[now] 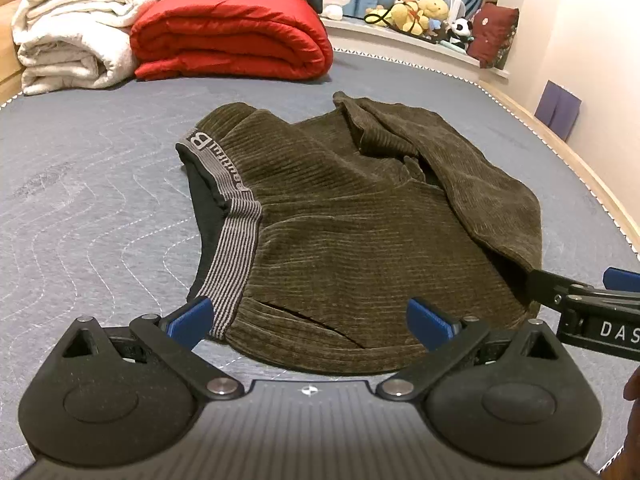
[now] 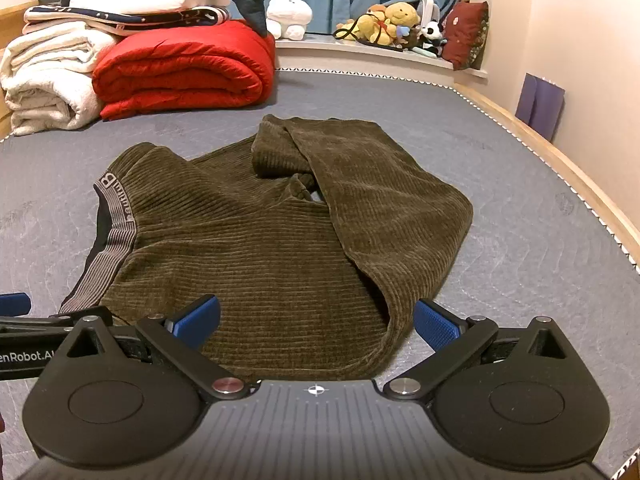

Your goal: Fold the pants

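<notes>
Olive corduroy pants lie on the grey quilted bed, legs folded back over the body, with the striped grey waistband on the left. My left gripper is open and empty at the near edge of the pants, by the waistband's near end. My right gripper is open and empty at the near edge of the pants, by the folded leg's lower corner. The right gripper also shows at the right edge of the left wrist view, and the left gripper at the left edge of the right wrist view.
A folded red duvet and white blankets are stacked at the far left of the bed. A window ledge holds stuffed toys and a dark red cushion. The wooden bed frame and wall run along the right.
</notes>
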Available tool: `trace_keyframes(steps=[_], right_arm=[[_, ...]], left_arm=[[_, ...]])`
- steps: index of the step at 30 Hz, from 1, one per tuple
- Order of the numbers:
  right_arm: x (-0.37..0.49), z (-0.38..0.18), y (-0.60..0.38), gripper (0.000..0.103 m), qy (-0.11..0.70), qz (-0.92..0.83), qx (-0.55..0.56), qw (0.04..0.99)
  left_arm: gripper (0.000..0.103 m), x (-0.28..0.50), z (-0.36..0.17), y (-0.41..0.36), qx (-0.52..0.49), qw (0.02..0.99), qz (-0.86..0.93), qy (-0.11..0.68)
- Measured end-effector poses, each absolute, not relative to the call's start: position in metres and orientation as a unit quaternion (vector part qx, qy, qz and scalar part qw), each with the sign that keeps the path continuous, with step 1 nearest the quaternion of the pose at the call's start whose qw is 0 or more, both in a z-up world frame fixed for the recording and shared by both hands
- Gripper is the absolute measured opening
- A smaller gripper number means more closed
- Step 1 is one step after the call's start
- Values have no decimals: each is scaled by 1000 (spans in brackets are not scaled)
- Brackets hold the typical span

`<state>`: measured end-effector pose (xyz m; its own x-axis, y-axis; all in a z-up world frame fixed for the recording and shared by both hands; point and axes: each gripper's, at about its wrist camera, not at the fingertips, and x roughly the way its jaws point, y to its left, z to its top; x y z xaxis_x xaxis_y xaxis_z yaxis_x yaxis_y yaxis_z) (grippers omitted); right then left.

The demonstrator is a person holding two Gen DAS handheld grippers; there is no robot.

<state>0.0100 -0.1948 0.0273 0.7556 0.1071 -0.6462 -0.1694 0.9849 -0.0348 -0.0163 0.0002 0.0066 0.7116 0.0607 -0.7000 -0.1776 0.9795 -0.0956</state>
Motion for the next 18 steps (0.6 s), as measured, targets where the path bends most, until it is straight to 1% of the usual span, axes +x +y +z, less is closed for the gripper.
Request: trace_keyframes(steps=[18], right_arm=[[15, 25, -197, 102, 353, 68, -41, 932]], left_arm=[[103, -18, 10, -11, -57, 928, 60, 362]])
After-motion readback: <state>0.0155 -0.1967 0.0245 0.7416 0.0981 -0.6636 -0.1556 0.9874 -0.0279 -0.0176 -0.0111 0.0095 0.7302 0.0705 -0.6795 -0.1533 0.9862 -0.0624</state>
